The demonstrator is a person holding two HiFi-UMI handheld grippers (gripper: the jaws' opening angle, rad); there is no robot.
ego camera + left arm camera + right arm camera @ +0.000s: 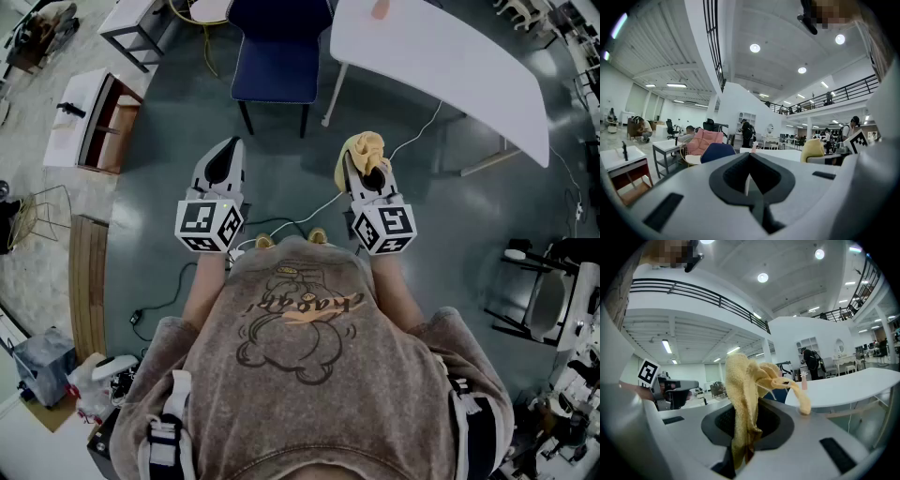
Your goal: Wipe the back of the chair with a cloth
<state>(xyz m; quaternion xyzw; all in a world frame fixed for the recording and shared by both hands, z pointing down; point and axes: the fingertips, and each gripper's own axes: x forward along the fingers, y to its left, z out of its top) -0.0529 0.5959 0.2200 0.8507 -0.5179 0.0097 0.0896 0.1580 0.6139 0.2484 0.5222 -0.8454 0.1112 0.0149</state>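
Observation:
The blue chair (277, 52) stands on the floor ahead of me, its seat facing me; it also shows low in the left gripper view (717, 151). A yellow cloth (364, 152) hangs bunched from my right gripper (366, 173), which is shut on it. In the right gripper view the cloth (743, 390) rises out of the right gripper (746, 434) and hides most of the chair. My left gripper (226, 150) is held level beside it, well short of the chair. Seen in its own view, the left gripper (750, 159) is shut with nothing in it.
A long white table (450, 66) stands right of the chair. At the left are a white cabinet (89, 117) and a grey side table (141, 33). Cables (281, 225) run over the floor. A black frame (539, 295) stands at right. A pink chair (705, 140) sits beyond.

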